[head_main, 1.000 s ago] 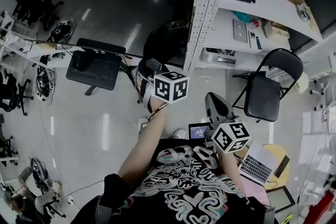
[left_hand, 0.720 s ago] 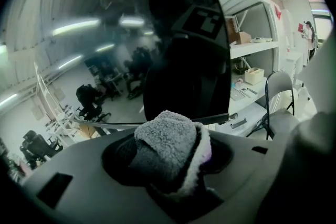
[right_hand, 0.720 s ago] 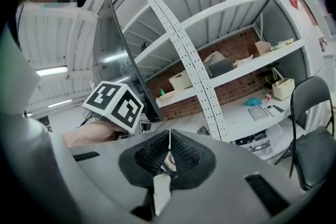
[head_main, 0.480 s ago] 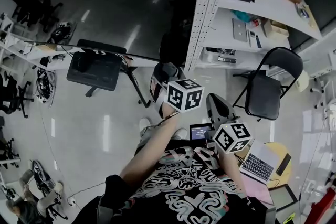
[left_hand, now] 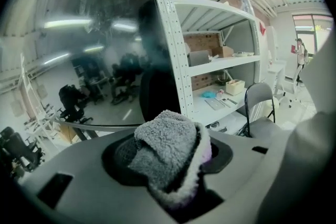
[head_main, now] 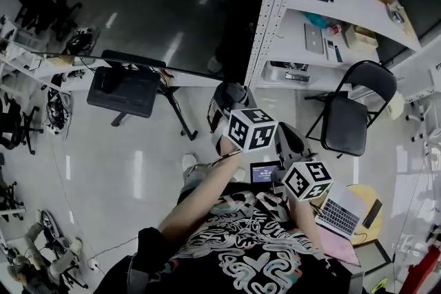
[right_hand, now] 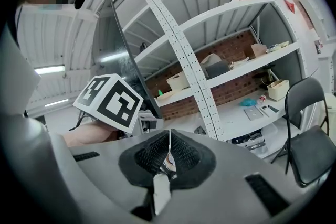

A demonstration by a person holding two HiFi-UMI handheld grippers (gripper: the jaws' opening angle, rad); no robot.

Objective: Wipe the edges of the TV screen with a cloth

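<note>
The TV screen (head_main: 158, 3) is a big dark, glossy panel that mirrors the room; in the left gripper view the screen (left_hand: 94, 50) fills the left half. My left gripper (head_main: 229, 98) is near the screen's lower right corner, shut on a fluffy grey cloth (head_main: 233, 91). In its own view the cloth (left_hand: 168, 149) bulges out from between the jaws of the left gripper (left_hand: 169, 162). Whether the cloth touches the screen I cannot tell. My right gripper (head_main: 284, 139) hangs back beside the person's body. Its jaws (right_hand: 168, 157) are shut, with only a thin white strip between the pads.
A white perforated shelf upright (head_main: 272, 10) stands right against the screen's right edge. Shelves (head_main: 344, 7) with small items lie behind it. A black folding chair (head_main: 348, 124) and a laptop (head_main: 337, 217) are to the right. The TV stand's legs (head_main: 176, 113) spread over the floor.
My left gripper has slid right with the cloth, along the screen's bottom edge toward the lower right corner. The right gripper has barely moved.
</note>
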